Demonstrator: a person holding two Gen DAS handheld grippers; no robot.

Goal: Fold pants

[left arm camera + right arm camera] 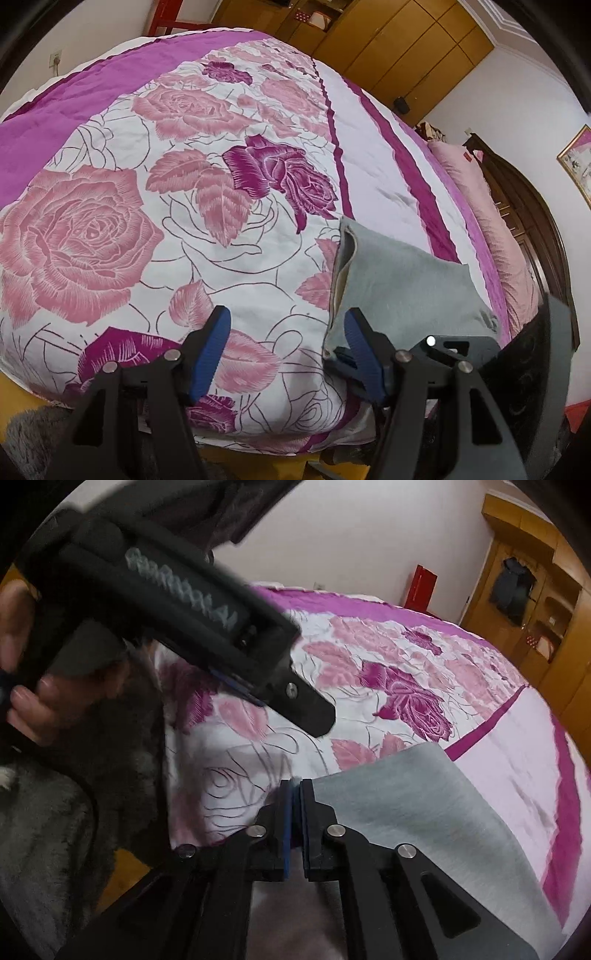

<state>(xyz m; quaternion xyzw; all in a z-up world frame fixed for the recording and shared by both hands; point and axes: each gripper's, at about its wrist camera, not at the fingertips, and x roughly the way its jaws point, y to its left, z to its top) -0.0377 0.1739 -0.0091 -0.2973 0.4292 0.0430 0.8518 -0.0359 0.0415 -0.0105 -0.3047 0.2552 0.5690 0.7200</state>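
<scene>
The grey pants [399, 284] lie folded on the rose-patterned bedspread [184, 184] near the bed's front edge. My left gripper [288, 332] is open and empty; its right finger sits at the pants' near left corner. In the right wrist view the pants [424, 812] spread to the right. My right gripper [294, 788] is shut on the pants' near left edge. The left gripper's black body [177, 602], held by a hand, hangs above the bed to the upper left.
Pink pillows [476, 206] and a dark wooden headboard [532, 206] lie at the right. Wooden wardrobes [388, 40] stand behind the bed. A grey fluffy garment [48, 830] is at the left. The bed's front edge [258, 439] is just below the grippers.
</scene>
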